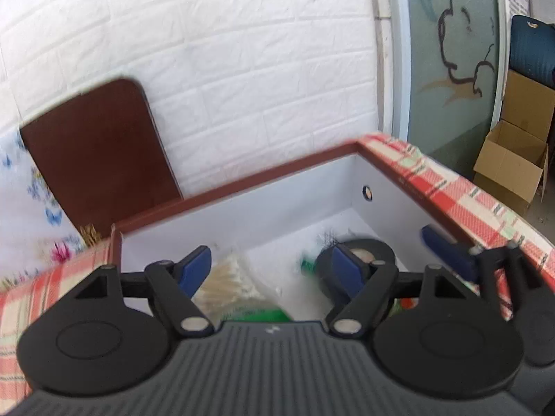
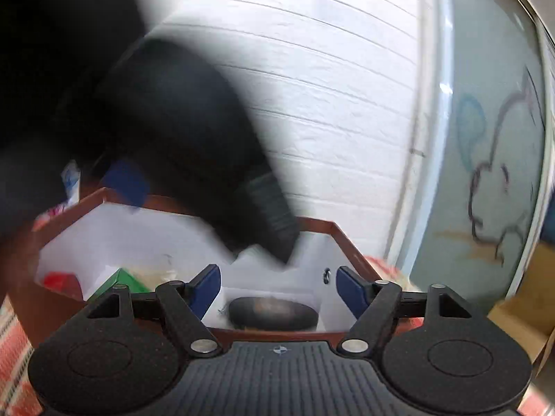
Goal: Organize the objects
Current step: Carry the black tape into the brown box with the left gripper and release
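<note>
An open drawer point(image 1: 242, 187) with a brown rim and white inside holds a black tape roll point(image 1: 360, 260), a bag of cotton swabs point(image 1: 232, 277) and a green packet point(image 1: 267, 313). My left gripper point(image 1: 274, 267) is open and empty above the drawer's near side. The right gripper's blue fingertip point(image 1: 440, 246) shows at the drawer's right edge. In the right wrist view my right gripper point(image 2: 277, 289) is open and empty above the drawer point(image 2: 350, 246), over the tape roll point(image 2: 274, 313). The left gripper's body point(image 2: 180, 145) is a blurred dark shape across the drawer. A green box point(image 2: 121, 279) and a red item point(image 2: 59, 280) lie at the left.
The drawer sits in a table with a red plaid cloth point(image 1: 461, 190). A brown board point(image 1: 97, 152) leans on the white brick wall point(image 1: 242, 52). A glass door point(image 1: 451, 52) and cardboard boxes point(image 1: 513, 159) stand to the right.
</note>
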